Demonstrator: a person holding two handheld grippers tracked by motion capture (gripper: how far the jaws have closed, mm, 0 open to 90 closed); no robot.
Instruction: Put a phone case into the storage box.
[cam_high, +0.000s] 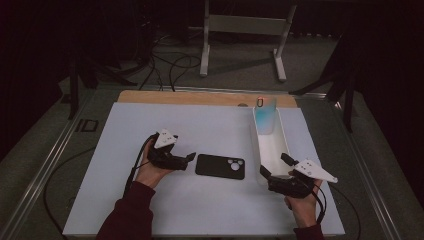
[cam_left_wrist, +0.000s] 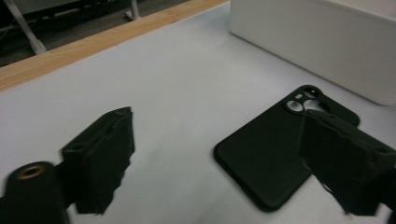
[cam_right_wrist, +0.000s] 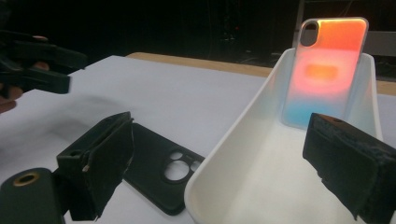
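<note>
black phone case (cam_high: 220, 166) (flat, camera cutouts)

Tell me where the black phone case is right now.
In the high view, the black phone case lies flat on the white mat, between the left tool and the white tray.

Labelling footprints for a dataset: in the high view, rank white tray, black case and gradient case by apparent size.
1. White tray
2. Black case
3. Gradient case, though it stands tilted at the far end, so it is foreshortened.
</note>
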